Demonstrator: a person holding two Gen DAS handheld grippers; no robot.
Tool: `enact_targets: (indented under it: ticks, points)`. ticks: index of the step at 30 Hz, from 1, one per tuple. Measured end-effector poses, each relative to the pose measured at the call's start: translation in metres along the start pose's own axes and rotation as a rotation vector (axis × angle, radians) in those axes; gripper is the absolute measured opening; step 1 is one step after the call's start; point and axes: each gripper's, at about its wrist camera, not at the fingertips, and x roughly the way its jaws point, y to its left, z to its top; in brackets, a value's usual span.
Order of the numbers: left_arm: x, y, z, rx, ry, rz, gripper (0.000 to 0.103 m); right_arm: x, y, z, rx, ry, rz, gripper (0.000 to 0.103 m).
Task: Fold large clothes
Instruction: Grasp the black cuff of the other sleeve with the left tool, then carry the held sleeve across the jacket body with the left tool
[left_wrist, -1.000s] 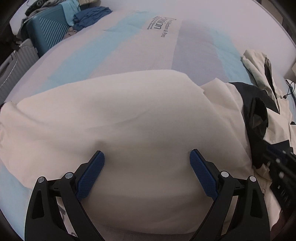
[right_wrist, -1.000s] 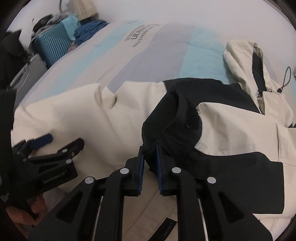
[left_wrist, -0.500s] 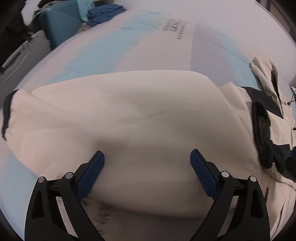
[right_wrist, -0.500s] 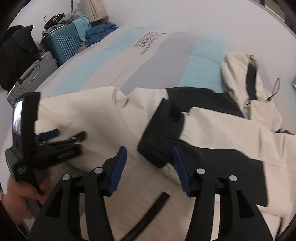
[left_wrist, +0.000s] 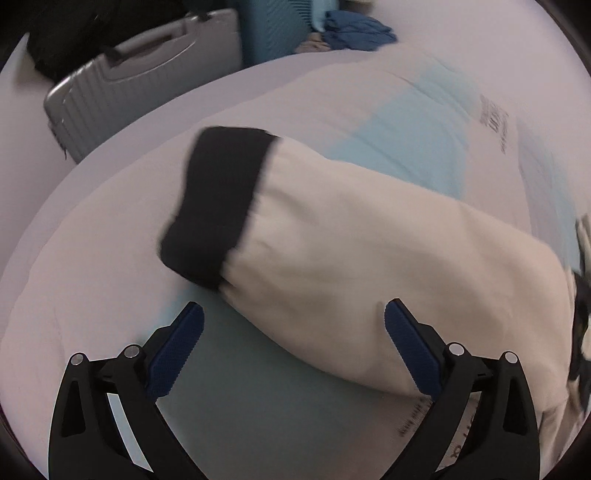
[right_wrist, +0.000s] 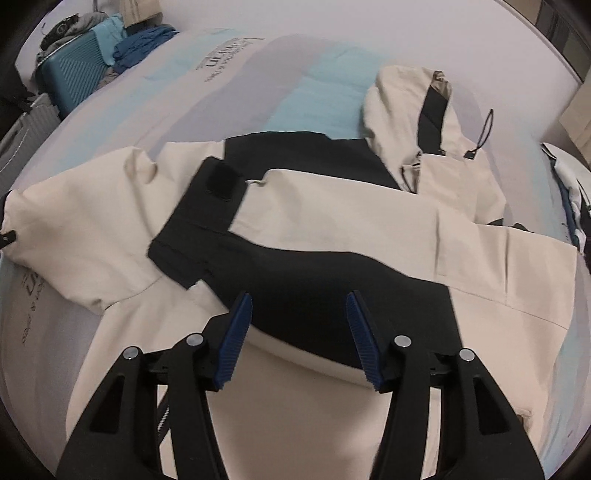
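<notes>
A cream and black hooded jacket (right_wrist: 369, 218) lies spread on the bed. One sleeve with a black cuff (right_wrist: 207, 218) is folded across its body. The other sleeve (left_wrist: 369, 258) stretches out to the left and ends in a black cuff (left_wrist: 218, 203). My left gripper (left_wrist: 293, 332) is open and empty, just short of that sleeve's near edge. My right gripper (right_wrist: 299, 325) is open and empty, above the jacket's black band. The hood (right_wrist: 410, 107) lies at the far right.
The bed has a pale mattress cover (left_wrist: 406, 129) with blue and grey stripes and printed text. A grey suitcase (left_wrist: 140, 92) and a teal suitcase (right_wrist: 70, 77) stand beyond the far left edge, with blue clothes (right_wrist: 144, 44) piled there. Another garment (right_wrist: 569, 199) lies at the right.
My right gripper opened, let go of the black-cuffed sleeve, left it across the jacket and drew back. My left gripper swung left along the outstretched sleeve toward its cuff.
</notes>
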Motion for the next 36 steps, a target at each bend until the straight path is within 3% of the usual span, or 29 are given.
enact_targets:
  ticks: [4,8,13,19,24,29,36]
  points:
    - [0.007,0.016,0.014,-0.015,0.022,-0.038,0.096,-0.001,-0.008,0.005,0.044,0.010,-0.008,0.051]
    - [0.018,0.027,0.019,-0.093,0.068,-0.088,0.096,-0.002,-0.013,0.007,0.070,0.011,-0.027,0.051]
    - [0.019,0.020,0.020,-0.086,0.071,-0.085,0.094,0.005,-0.020,-0.001,0.120,0.042,-0.031,0.051]
    - [0.019,0.017,0.023,-0.086,0.080,-0.072,0.064,0.007,-0.032,-0.010,0.166,0.047,-0.050,0.051]
    - [0.016,0.023,0.023,-0.119,0.076,-0.138,0.028,0.010,-0.059,-0.014,0.265,0.070,-0.043,0.051]
    - [0.006,0.011,0.021,-0.117,0.029,-0.131,0.016,0.005,-0.080,-0.019,0.300,0.068,-0.050,0.051]
    - [-0.017,-0.012,0.018,-0.052,-0.025,-0.059,0.013,0.008,-0.098,-0.027,0.311,0.083,-0.056,0.051]
